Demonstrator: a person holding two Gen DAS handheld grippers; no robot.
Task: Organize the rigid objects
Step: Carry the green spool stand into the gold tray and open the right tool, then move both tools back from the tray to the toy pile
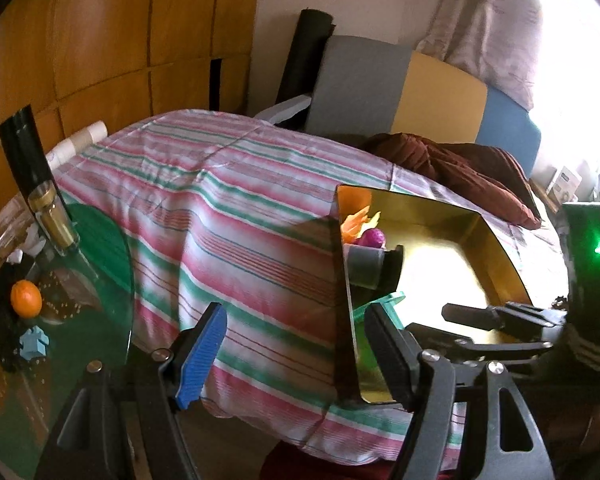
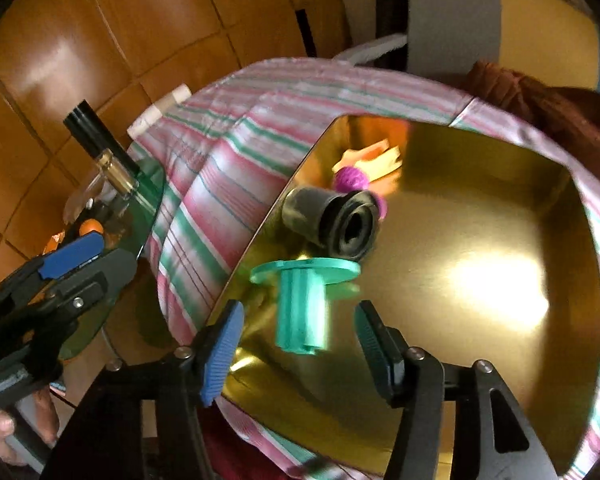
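Here the right gripper (image 2: 298, 344) tilts steeply down over the gold tray (image 2: 480, 320), its jaws parted and clear of the teal spool (image 2: 304, 304), which sits between them without either pad touching it. The spool is teal plastic: a ribbed stem with a round flange at its far end, blurred, in the tray's near left part. Just beyond it lies a black cup (image 2: 336, 222) on its side, then a purple ball (image 2: 352, 178). The left gripper (image 1: 292, 354) angles down over the striped bed (image 1: 236, 208), open and empty, beside the tray's left edge
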